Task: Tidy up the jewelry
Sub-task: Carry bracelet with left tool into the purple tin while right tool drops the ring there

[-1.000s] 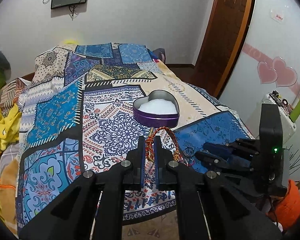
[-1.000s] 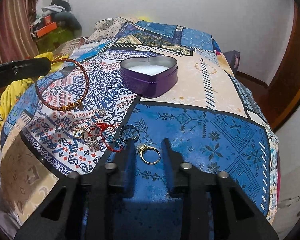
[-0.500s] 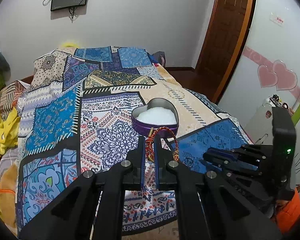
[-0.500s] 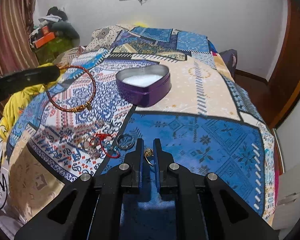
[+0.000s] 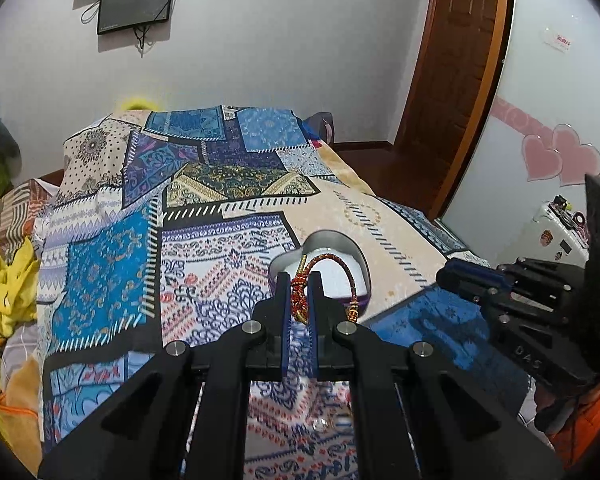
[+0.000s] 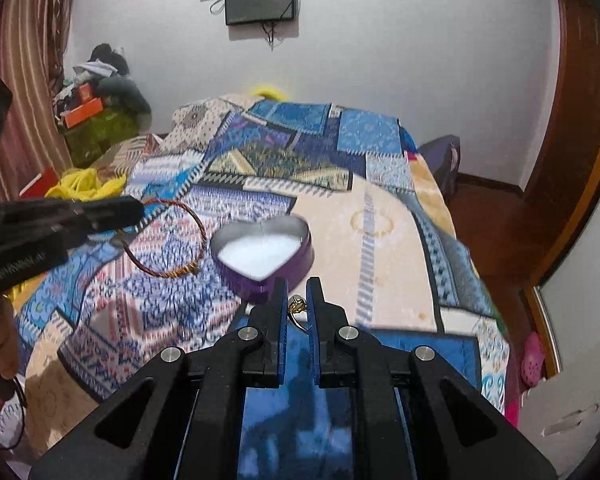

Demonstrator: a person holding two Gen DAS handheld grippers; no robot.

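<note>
Evidently both grippers are clamping jewelry for dropping into the heart-shaped tin (image 6: 266, 258) at frame centre: left gripper (image 5: 300, 300) pinching a braided bracelet (image 5: 332, 276), right gripper (image 6: 297, 304) pinching a gold ring (image 6: 297, 307).

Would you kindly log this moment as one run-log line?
left tool: shut on bracelet | right tool: shut on gold ring | heart tin: open, nothing inside yet
</note>
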